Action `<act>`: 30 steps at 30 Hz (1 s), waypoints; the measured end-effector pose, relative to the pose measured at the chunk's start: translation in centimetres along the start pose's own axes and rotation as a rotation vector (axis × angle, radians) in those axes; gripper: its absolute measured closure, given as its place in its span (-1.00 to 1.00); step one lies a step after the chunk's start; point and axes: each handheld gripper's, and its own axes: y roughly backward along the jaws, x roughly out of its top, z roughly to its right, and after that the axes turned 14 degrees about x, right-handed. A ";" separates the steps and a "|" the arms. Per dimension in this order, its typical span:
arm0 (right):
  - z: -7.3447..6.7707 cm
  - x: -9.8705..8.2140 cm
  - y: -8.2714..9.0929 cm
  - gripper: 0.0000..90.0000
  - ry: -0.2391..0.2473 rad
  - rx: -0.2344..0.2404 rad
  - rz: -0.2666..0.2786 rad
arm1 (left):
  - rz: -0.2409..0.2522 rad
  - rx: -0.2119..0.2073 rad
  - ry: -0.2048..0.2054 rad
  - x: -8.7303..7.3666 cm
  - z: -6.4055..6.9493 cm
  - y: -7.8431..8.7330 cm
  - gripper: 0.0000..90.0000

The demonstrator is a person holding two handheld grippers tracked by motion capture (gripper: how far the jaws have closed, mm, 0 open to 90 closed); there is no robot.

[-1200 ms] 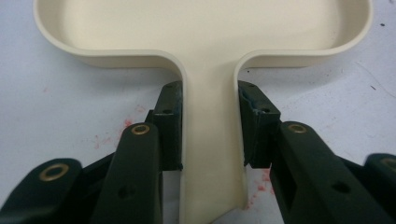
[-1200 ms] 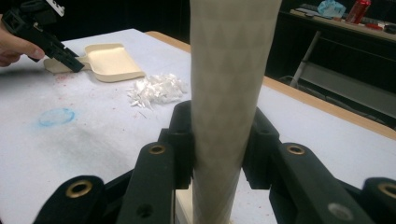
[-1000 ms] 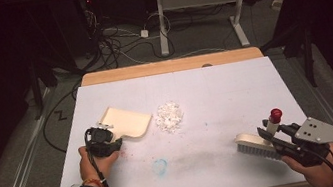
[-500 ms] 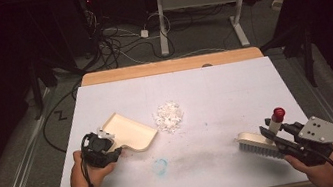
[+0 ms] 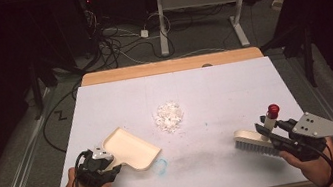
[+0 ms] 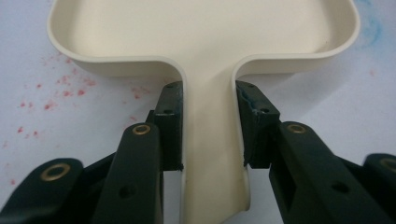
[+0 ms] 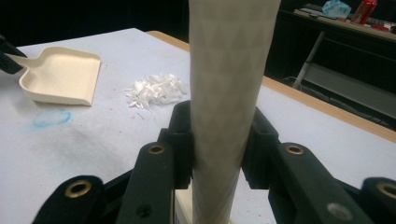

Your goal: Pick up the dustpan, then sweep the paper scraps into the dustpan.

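A cream dustpan (image 5: 130,149) lies flat at the table's front left. Its handle (image 6: 210,140) is clamped between the jaws of my left gripper (image 5: 105,160). At the front right stands a cream hand brush (image 5: 254,142), bristles down. My right gripper (image 5: 271,136) is shut on the brush handle (image 7: 229,93). A small heap of white paper scraps (image 5: 168,116) sits in the middle of the table, between dustpan and brush and a little farther back. From the right gripper view the scraps (image 7: 156,90) lie ahead and left, the dustpan (image 7: 60,74) beyond them.
The white table sheet (image 5: 214,91) bears a blue scribble (image 5: 159,165) beside the dustpan's mouth and red specks (image 6: 60,91) near its handle. A wooden edge (image 5: 170,66) runs along the far side. Cables and desk legs lie on the dark floor beyond.
My left gripper has pulled the dustpan toward the front left edge and turned it, so its mouth faces right. The right gripper and brush have shifted slightly right.
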 end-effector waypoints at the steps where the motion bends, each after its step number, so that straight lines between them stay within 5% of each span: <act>1: 0.0 0.0 0.0 0.56 0.000 0.000 0.000 | 0.000 0.000 0.000 0.0 0.0 0.0 0.42; 16: 1.9 1.7 -3.8 0.56 0.010 0.034 0.056 | 0.004 -0.027 -0.012 -0.2 0.6 -0.1 0.42; 28: 4.9 6.4 -9.8 0.56 0.035 -0.009 0.117 | 0.000 -0.038 0.000 0.2 0.7 -0.6 0.42; 30: 6.3 7.5 -12.2 0.56 0.010 -0.008 0.115 | -0.008 -0.043 0.008 0.3 0.8 -0.9 0.42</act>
